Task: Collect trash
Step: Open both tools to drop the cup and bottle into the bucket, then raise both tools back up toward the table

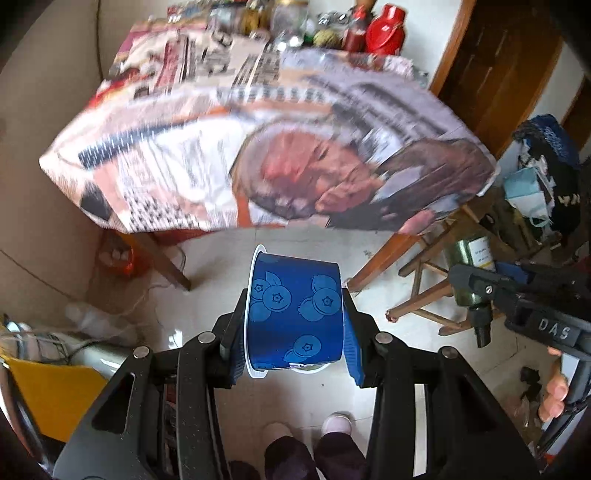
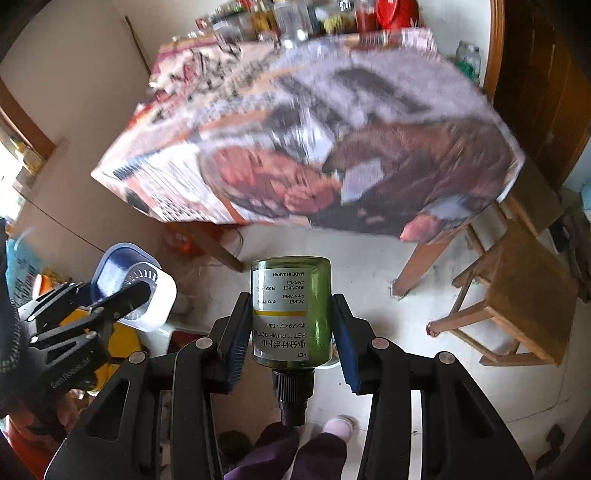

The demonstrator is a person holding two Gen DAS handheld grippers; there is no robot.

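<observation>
My left gripper is shut on a blue yogurt cup printed with blueberries, held on its side above the floor. The cup also shows in the right wrist view, open end toward the camera, with the left gripper around it. My right gripper is shut on a green pump bottle with a white label, held upside down, its black neck pointing at me. The bottle shows in the left wrist view at the right.
A table covered with printed newspaper stands ahead, with jars and bottles at its far edge. A wooden stool is to the right. A yellow object is at lower left. White tile floor lies below, with my feet on it.
</observation>
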